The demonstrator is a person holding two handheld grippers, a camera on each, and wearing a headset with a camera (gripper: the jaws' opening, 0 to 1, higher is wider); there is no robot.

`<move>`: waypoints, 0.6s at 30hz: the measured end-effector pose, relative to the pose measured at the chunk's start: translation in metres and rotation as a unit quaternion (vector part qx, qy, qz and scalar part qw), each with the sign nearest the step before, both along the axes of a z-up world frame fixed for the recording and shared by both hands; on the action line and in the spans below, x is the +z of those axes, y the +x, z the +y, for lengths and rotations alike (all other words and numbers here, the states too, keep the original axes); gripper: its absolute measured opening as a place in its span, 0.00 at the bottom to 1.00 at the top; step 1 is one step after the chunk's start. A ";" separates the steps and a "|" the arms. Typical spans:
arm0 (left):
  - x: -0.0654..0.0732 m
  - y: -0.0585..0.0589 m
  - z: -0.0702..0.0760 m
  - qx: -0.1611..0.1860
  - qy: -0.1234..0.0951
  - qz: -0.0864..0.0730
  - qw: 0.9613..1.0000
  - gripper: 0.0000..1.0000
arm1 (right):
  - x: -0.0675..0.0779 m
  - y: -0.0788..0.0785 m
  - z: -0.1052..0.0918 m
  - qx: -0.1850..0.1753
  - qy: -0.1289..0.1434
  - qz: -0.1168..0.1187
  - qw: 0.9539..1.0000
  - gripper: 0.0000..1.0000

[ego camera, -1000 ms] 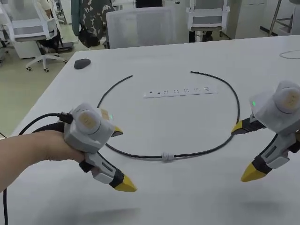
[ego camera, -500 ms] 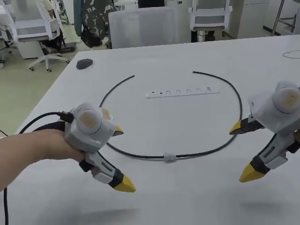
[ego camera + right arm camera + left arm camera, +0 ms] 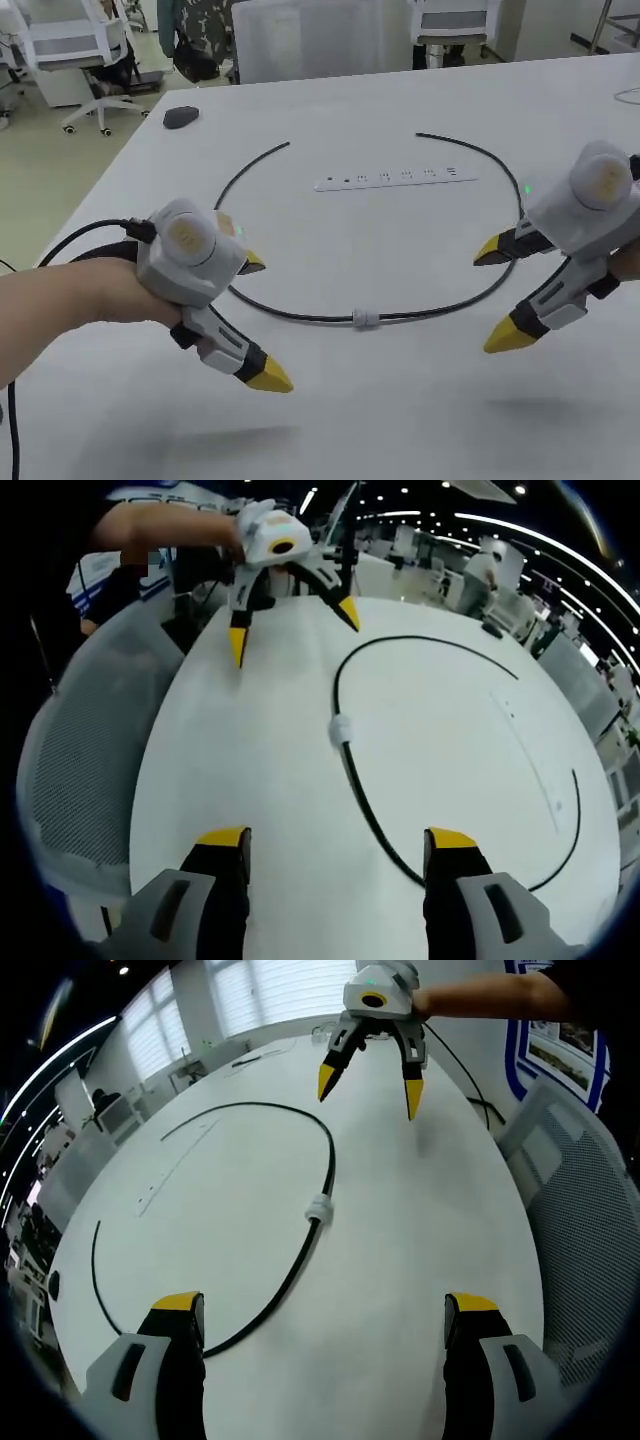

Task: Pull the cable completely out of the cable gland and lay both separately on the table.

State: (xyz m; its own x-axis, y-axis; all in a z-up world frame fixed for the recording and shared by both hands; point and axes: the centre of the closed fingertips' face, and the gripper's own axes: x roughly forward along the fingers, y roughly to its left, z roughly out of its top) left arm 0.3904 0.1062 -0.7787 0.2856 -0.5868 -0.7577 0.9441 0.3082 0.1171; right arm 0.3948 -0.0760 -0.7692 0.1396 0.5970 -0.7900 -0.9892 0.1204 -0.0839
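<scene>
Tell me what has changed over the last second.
The right gripper has edged a little inward, toward the cable, with its jaws open. Nothing was taken hold of or let go. The overall shift in the head view is the camera moving. Unchanged: the left gripper is open above the table, and the cable is threaded through the cable gland, curving around the power strip.

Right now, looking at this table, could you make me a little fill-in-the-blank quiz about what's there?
The white cable gland sits on a ____ cable. The left gripper and the right gripper both have their fingers ____. A white ____ lies within the cable's curve. The dark computer mouse lies ____ that curve.
Missing words: black; open; power strip; outside.
</scene>
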 end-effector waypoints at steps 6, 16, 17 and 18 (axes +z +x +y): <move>0.007 0.004 -0.022 0.009 -0.053 0.008 0.998 0.99 | -0.010 0.003 0.018 0.002 0.015 0.005 1.000 0.66; -0.004 0.004 -0.028 -0.001 -0.045 0.017 0.999 0.99 | -0.021 0.010 0.056 0.014 0.061 0.025 0.998 0.51; -0.007 0.004 -0.028 -0.003 -0.042 0.019 0.999 0.99 | -0.024 0.011 0.061 0.015 0.061 0.027 0.998 0.50; -0.009 0.004 -0.027 -0.002 -0.041 0.021 0.999 0.99 | -0.027 0.011 0.064 0.018 0.059 0.025 0.998 0.48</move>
State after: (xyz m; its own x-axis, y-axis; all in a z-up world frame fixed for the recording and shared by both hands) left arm 0.3945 0.0789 -0.7873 0.2523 -0.6485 -0.7182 0.9488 0.3117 0.0518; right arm 0.4061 -0.0121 -0.7961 0.0786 0.6902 -0.7193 -0.9956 0.0907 -0.0217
